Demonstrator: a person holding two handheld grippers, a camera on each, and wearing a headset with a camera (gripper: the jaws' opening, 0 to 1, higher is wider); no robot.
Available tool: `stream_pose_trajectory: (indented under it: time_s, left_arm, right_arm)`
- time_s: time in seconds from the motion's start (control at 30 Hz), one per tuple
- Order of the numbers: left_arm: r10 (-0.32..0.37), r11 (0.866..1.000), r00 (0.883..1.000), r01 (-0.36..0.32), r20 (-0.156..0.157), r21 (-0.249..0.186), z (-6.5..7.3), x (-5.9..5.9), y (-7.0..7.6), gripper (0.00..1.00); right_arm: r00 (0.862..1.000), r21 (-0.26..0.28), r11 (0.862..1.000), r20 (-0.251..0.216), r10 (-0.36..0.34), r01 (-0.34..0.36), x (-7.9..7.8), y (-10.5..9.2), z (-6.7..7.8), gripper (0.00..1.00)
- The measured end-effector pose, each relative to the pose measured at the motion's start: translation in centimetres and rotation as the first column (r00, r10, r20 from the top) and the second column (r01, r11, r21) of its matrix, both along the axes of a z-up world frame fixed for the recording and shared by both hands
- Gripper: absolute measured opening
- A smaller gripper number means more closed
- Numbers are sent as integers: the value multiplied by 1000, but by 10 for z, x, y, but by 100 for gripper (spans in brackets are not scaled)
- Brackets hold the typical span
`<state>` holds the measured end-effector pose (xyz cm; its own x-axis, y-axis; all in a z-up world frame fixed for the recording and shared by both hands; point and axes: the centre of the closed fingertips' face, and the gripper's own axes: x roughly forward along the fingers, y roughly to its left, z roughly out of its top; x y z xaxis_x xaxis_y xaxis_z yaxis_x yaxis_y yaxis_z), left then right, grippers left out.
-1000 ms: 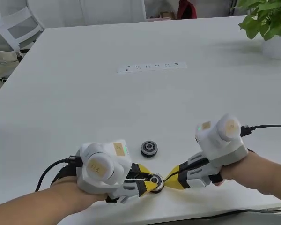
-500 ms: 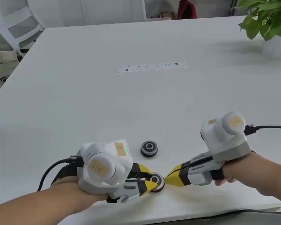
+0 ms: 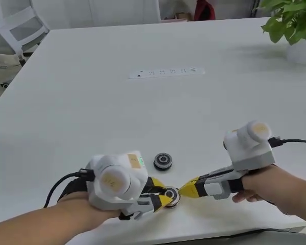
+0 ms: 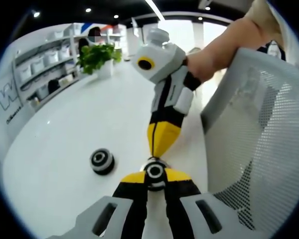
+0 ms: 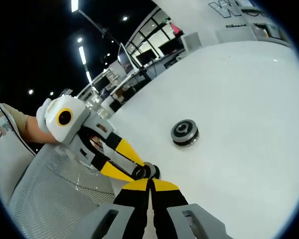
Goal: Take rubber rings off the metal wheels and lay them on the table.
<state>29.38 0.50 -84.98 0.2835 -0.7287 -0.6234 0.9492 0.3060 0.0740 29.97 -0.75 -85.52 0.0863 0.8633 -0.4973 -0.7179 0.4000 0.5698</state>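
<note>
My left gripper (image 3: 167, 198) is shut on a small metal wheel (image 3: 172, 196) with a black rubber ring, just above the white table (image 3: 143, 117) near its front edge. In the left gripper view the wheel (image 4: 155, 172) sits between the yellow tips. My right gripper (image 3: 182, 192) comes in from the right, jaws shut, tips against the wheel's rim (image 5: 145, 171). Whether they pinch the ring is too small to tell. A second wheel with its black ring (image 3: 163, 161) lies flat on the table just behind; it also shows in the gripper views (image 4: 102, 161) (image 5: 185, 131).
A white power strip (image 3: 167, 72) lies mid-table. A potted plant (image 3: 295, 28) stands at the far right corner. A white chair (image 3: 18, 30) is at the far left. A grey mesh chair back (image 4: 259, 144) is close behind the table's front edge.
My right gripper's body has swung right and lower, rolling a little, while its tips stay at the wheel. The left gripper and both wheels have kept their places.
</note>
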Motion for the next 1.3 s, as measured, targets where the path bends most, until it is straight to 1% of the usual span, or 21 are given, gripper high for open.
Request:
stream_pose_trajectory:
  time_s: [0.13,0.53,1.3]
  left_arm:
    - [0,1000,1000,0,10,10,0,0,0,12]
    - [12,999,1000,-12,15,35,0,1,-1,12]
    - [5,999,1000,-6,11,33,-1,0,-1,11]
  right_arm:
    - [1000,1,1000,1,3,-3,-1,1,1,0]
    - [1000,22,1000,-17,9,-8,-2,7,5,0]
    - [998,40,997,-2,61,-60,-10,15,11,0]
